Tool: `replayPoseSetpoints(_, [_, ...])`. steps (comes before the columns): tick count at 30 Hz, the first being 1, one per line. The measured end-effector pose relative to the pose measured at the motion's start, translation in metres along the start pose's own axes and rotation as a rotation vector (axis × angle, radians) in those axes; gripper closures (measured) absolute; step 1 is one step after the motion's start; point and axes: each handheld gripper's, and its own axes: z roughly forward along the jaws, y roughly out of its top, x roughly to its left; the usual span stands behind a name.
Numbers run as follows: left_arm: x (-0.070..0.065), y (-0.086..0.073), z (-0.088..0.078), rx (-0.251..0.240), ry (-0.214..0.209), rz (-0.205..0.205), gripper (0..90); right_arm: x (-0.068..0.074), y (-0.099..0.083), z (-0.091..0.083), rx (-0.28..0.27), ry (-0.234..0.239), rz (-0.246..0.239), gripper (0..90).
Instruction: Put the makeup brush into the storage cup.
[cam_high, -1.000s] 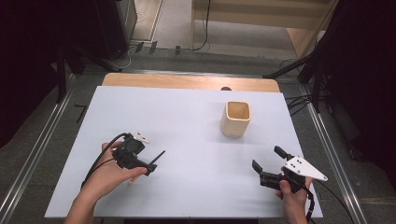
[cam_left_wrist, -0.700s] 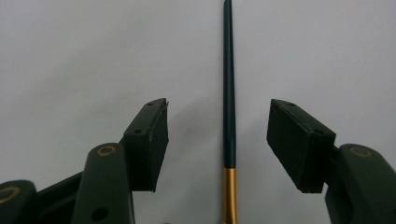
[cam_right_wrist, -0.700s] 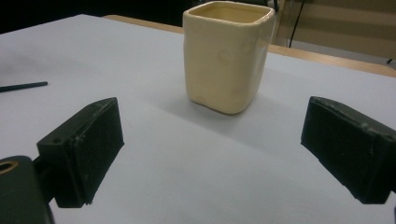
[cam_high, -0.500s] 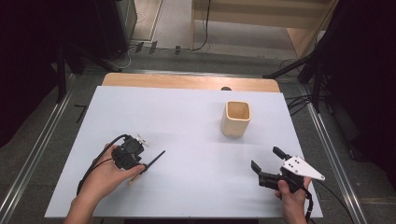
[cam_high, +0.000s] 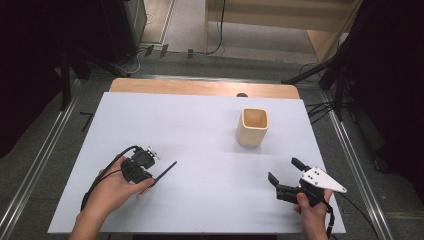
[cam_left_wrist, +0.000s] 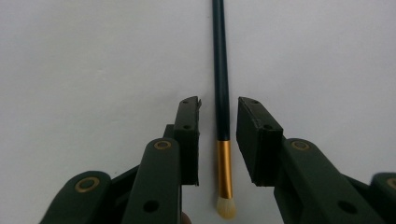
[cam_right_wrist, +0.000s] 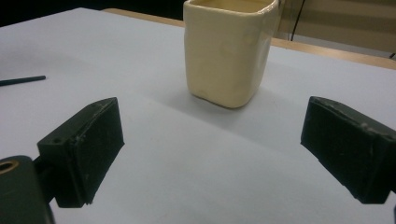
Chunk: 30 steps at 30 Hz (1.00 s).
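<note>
Left gripper (cam_left_wrist: 218, 109): jaws just closing, now narrow, either side of a brush (cam_left_wrist: 221, 88) lying flat on the white table (cam_high: 210, 145), small gaps remaining. Brush: slim dark handle, gold collar, pale bristle tip. Right gripper (cam_right_wrist: 210, 154): jaws wide, empty, facing a cream cup (cam_right_wrist: 227, 49).

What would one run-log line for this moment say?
left gripper: jaws just closing around brush, gaps still visible | right gripper: open, holding nothing, facing cup | brush flat on table
</note>
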Motion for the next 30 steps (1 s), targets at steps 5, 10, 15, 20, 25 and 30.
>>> replayPoseSetpoints(5, [-0.0003, 0.0002, 0.0026, 0.021, 0.001, 0.005, 70.8, -0.0002, -0.0003, 0.0005, 0.003, -0.001, 0.001, 6.7])
replayPoseSetpoints(10, [-0.0014, -0.0001, 0.0046, 0.027, -0.004, 0.008, 72.8, -0.0002, -0.0005, 0.0009, 0.007, -0.004, 0.002, 6.9])
replayPoseSetpoints(15, [-0.0038, 0.0007, 0.0077, 0.045, -0.011, 0.019, 74.9, 0.0001, -0.0005, 0.0008, 0.008, -0.005, 0.001, 6.9])
replayPoseSetpoints(20, [-0.0046, 0.0009, 0.008, 0.049, 0.005, 0.026, 80.1, -0.0001, -0.0009, 0.0008, 0.012, -0.006, 0.004, 6.9])
replayPoseSetpoints(25, [-0.0068, 0.0019, 0.0089, 0.06, 0.032, 0.039, 83.3, 0.0003, -0.0009, 0.0009, 0.014, -0.006, 0.004, 6.9])
replayPoseSetpoints(30, [-0.0073, 0.0015, 0.0087, 0.06, 0.031, 0.049, 84.0, 0.0015, -0.0006, 0.0015, 0.014, 0.0, -0.001, 6.9])
